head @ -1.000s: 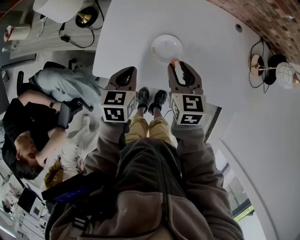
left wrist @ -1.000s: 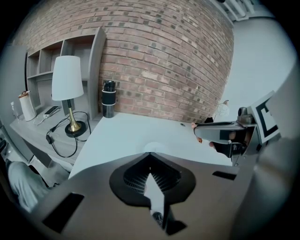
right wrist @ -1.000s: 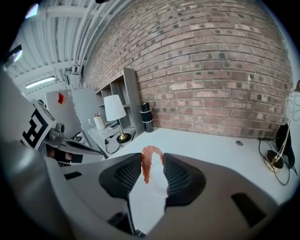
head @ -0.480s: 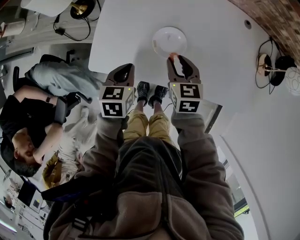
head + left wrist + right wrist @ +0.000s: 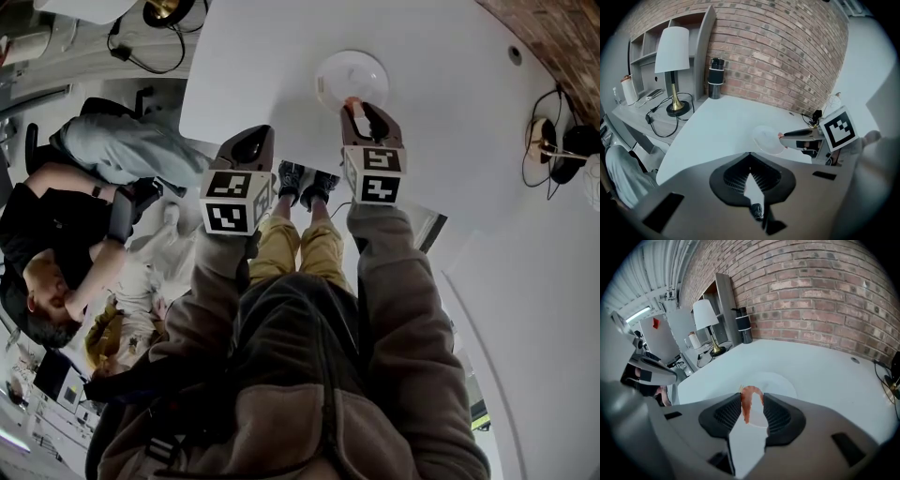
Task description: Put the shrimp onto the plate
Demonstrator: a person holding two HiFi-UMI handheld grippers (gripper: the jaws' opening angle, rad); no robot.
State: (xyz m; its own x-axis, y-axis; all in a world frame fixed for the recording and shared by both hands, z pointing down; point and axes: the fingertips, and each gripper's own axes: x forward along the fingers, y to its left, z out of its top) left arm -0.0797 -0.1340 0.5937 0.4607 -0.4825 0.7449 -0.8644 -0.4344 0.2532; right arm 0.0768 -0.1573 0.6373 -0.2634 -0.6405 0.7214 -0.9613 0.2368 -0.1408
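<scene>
- Gripper state: the right gripper (image 5: 752,405) is clamped on the shrimp (image 5: 749,401). The shrimp sits between the ribbed pads at the jaw tips, at lower centre of the right gripper view.
- Gripper state: the left gripper (image 5: 751,174) has its jaw tips together with nothing between them. It is at centre left of the head view, near the table (image 5: 441,141) edge and well apart from the plate (image 5: 349,66).
- Position: in the head view the shrimp is at the lower rim of the plate, at upper centre of the frame. Whether it is over the plate or just short of it cannot be told.
- Risk, early release: opening the jaws here could drop the shrimp on the rim or on the bare table. Cause: the tips are only at the plate's near edge.
- Risk, slip: only a narrow part of the body is pinched, and the rest hangs free below the pads. A quick tilt or jolt could let it slide out.
- Risk, plate shift: the plate looks light and lies loose on a smooth top. A jaw tip touching the rim could push or tip it.
- Risk, sticking: the shrimp may cling to one ribbed pad on opening and fall off-centre.
- Appearance: the shrimp is orange-pink and curved like a hook, with a paler inner side. It looks soft and small against the jaws.
- Appearance: the plate is round, white and shallow, and nothing lies on it.
</scene>
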